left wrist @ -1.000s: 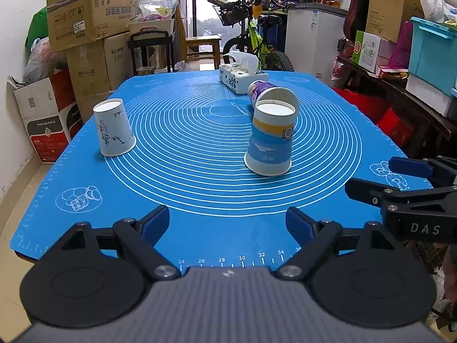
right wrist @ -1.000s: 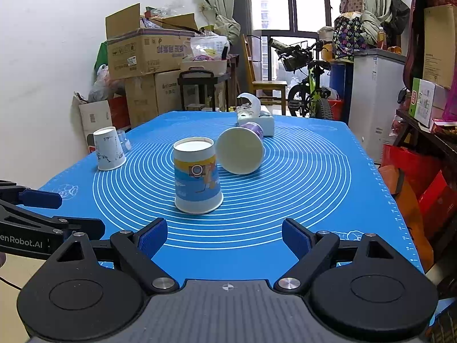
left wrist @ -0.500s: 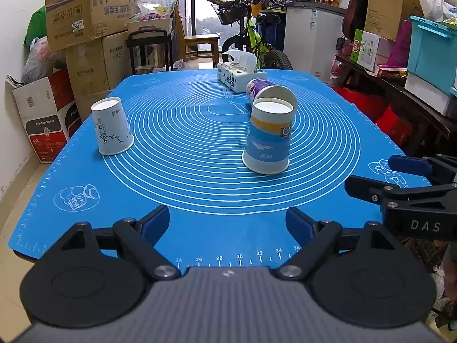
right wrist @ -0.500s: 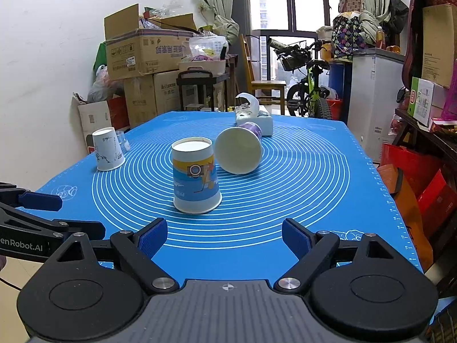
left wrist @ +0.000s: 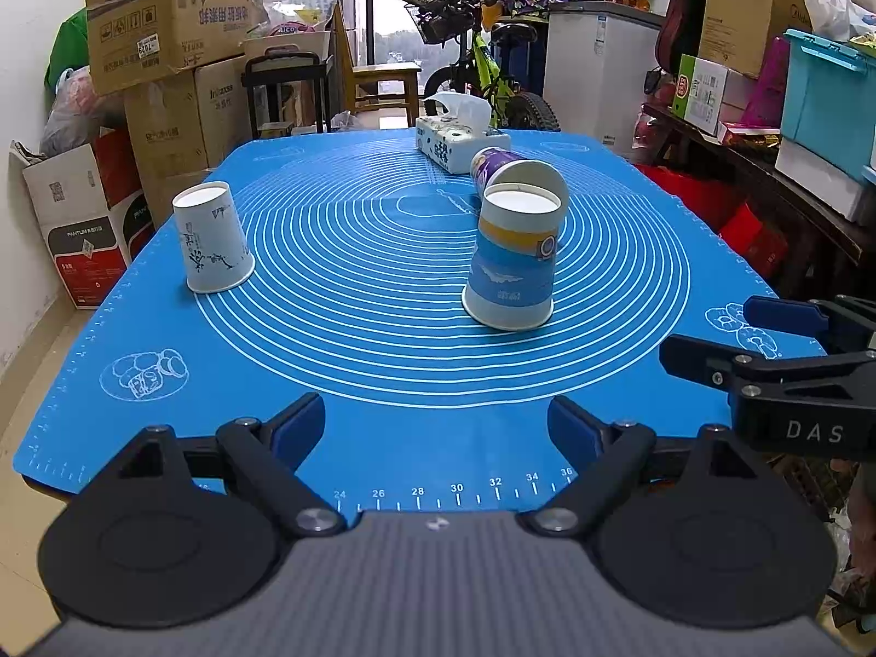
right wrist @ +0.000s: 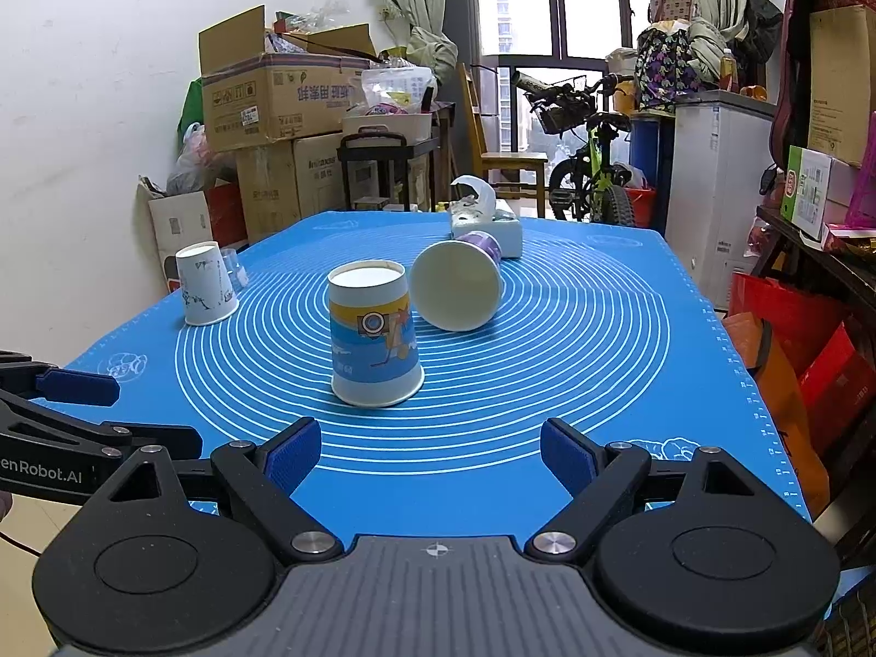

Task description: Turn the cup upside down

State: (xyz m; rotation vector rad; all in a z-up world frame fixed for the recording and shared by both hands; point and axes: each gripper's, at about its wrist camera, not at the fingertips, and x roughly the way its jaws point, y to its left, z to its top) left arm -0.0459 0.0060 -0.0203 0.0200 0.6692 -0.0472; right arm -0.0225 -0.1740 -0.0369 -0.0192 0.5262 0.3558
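Three paper cups sit on a blue mat (left wrist: 383, 361) (right wrist: 575, 383). A blue and yellow cup (left wrist: 514, 263) (right wrist: 375, 334) stands upside down at the middle. Behind it a purple cup (left wrist: 493, 164) (right wrist: 457, 284) lies on its side, mouth toward me. A white cup with ink drawings (left wrist: 211, 238) (right wrist: 203, 284) stands upside down at the left. My left gripper (left wrist: 435, 427) and my right gripper (right wrist: 430, 454) are both open and empty, near the mat's front edge, short of the cups. Each shows in the other's view, the right (left wrist: 777, 345) and the left (right wrist: 76, 410).
A tissue box (left wrist: 457, 145) (right wrist: 487, 219) stands at the far side of the mat. Cardboard boxes (left wrist: 164, 27) are stacked at the left. A bicycle (left wrist: 482, 65), a white cabinet (right wrist: 717, 180) and shelves with bins (left wrist: 821, 93) stand behind and right.
Both views have shifted only slightly. The cups have not moved and both grippers stay open.
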